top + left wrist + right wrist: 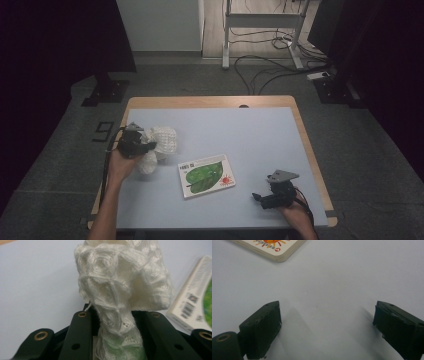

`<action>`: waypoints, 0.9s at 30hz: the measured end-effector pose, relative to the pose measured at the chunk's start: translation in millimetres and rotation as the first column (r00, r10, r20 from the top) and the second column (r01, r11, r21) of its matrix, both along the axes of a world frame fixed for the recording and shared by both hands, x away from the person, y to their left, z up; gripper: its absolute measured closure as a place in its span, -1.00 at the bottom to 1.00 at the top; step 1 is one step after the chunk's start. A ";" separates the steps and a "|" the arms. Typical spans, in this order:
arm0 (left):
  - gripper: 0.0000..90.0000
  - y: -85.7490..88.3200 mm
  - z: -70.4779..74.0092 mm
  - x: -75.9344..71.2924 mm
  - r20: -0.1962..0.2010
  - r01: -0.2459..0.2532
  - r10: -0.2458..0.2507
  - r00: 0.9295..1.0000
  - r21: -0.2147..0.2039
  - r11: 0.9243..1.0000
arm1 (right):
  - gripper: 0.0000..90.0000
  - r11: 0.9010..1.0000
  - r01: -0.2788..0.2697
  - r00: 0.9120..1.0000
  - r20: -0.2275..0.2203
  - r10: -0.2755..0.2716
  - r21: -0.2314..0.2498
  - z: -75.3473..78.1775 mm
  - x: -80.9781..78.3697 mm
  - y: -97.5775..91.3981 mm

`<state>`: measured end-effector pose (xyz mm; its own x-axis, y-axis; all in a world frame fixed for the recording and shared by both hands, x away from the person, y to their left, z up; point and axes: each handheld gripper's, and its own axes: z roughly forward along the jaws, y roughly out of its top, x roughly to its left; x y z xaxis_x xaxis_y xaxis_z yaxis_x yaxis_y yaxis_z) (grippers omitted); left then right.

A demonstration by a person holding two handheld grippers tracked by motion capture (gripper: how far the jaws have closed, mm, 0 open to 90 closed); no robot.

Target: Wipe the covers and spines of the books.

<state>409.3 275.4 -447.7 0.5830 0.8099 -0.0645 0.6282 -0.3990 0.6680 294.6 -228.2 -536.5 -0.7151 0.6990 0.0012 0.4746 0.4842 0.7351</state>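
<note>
Clamping white knit cloth point(117, 287) between jaws, left gripper point(150, 146), above table point(260, 135)

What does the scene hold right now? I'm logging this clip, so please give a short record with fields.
surface: pale blue table top with wooden edge
left gripper: shut on the white knitted cloth, cloth bunched between its jaws
right gripper: open, nothing between its jaws, above bare table near the front right
book: flat at the table's middle, green leaf cover, apart from both grippers
cloth position: left side of table, left of the book
</note>
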 end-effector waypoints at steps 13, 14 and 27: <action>0.54 -14.1 35.9 -23.1 0.023 0.063 -0.062 0.998 -0.017 0.998 | -0.84 1.000 0.000 1.000 0.000 0.000 0.001 0.0 0.0 0.0; 0.54 -16.7 39.2 -24.9 0.028 0.069 -0.069 0.997 -0.019 0.997 | -0.84 1.000 0.001 1.000 0.000 -0.001 0.001 0.0 0.0 0.1; 0.53 -44.0 60.6 -41.3 0.020 0.165 -0.165 0.986 -0.042 0.985 | -0.84 1.000 0.000 1.000 0.000 0.000 0.001 0.0 0.0 0.0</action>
<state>368.0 231.4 -387.2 0.7097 0.6991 -0.0869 0.5449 -0.4666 0.6967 294.6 -228.2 -536.5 -0.7148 0.6993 0.0021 0.4751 0.4834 0.7352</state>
